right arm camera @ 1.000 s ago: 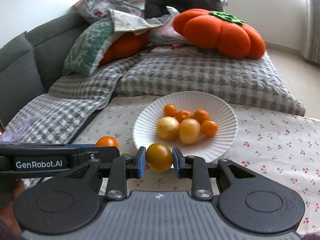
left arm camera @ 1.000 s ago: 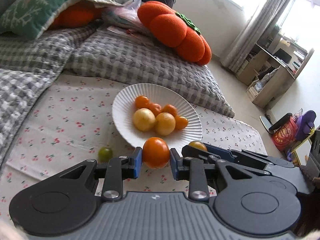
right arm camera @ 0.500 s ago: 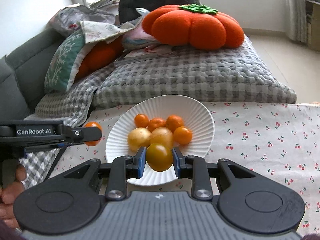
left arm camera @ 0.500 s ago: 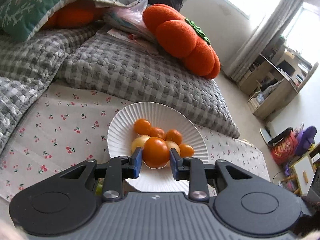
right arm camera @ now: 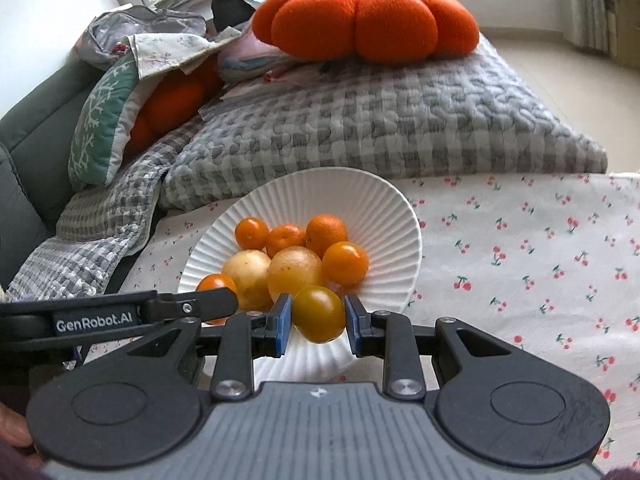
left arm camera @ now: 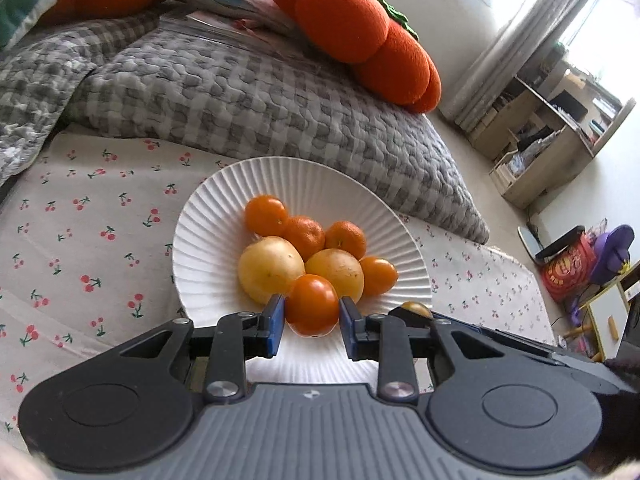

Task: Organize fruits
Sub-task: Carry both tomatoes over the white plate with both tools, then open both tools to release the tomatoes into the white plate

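A white ribbed plate (left arm camera: 208, 240) (right arm camera: 380, 208) lies on the cherry-print cloth and holds several orange and yellow fruits (left arm camera: 272, 268) (right arm camera: 294, 270). My left gripper (left arm camera: 312, 322) is shut on an orange tomato (left arm camera: 312, 304), held over the plate's near rim. In the right wrist view my right gripper (right arm camera: 319, 322) is shut on a yellow-green tomato (right arm camera: 319, 312), also over the near part of the plate. The left gripper (right arm camera: 208, 304) with its orange tomato (right arm camera: 214, 282) shows at the left of that view. The right gripper's yellow-green tomato (left arm camera: 416, 309) peeks out at the right of the left wrist view.
A grey checked quilt (left arm camera: 248, 96) (right arm camera: 400, 120) rises just behind the plate, with an orange pumpkin cushion (left arm camera: 360, 36) (right arm camera: 368, 16) on top. A green patterned pillow (right arm camera: 104, 120) leans at the left. Shelves (left arm camera: 540, 132) and bags (left arm camera: 572, 264) stand on the floor at the right.
Both grippers have moved forward and down over the plate, each still holding its tomato. The plate now looks larger and closer in both views.
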`<action>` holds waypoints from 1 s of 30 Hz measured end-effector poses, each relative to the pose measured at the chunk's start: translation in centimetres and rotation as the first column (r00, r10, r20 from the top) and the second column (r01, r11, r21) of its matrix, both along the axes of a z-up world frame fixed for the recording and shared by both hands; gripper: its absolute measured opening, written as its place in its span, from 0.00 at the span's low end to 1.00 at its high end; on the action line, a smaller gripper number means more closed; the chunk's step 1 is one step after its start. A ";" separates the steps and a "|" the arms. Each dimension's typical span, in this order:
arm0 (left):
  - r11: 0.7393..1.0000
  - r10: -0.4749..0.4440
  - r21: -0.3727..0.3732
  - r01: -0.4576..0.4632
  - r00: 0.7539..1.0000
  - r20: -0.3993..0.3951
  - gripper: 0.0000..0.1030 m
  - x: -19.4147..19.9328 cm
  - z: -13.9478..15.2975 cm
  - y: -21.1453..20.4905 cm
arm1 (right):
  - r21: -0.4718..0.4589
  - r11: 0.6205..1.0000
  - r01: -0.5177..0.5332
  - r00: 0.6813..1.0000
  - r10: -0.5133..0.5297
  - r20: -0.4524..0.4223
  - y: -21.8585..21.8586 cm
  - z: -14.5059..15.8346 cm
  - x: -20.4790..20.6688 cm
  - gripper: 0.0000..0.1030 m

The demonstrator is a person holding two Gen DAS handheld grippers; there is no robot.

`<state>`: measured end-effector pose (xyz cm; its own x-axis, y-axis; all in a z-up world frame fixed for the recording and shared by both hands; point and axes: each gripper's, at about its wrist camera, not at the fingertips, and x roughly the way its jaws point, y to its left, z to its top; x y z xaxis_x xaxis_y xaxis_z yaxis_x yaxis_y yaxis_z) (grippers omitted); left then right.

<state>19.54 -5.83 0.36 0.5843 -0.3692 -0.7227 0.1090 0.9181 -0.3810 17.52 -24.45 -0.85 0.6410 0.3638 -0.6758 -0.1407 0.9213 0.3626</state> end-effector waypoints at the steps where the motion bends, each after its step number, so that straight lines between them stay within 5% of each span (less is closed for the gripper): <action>1: 1.000 -0.001 0.003 0.001 1.000 0.000 0.19 0.1 -0.2 -0.1 | 0.003 1.000 -0.001 1.000 0.001 -0.002 -0.1 0.0 0.0 0.25; 18: 1.000 -0.012 0.004 0.012 1.000 0.010 0.20 0.0 -0.5 0.2 | 0.066 0.998 0.024 1.000 -0.023 -0.003 -0.4 0.3 -0.3 0.27; 30: 1.000 0.022 -0.013 -0.021 0.999 0.038 0.35 -1.1 1.2 1.6 | 0.125 0.992 -0.002 0.999 0.007 -0.032 0.3 0.7 -1.0 0.28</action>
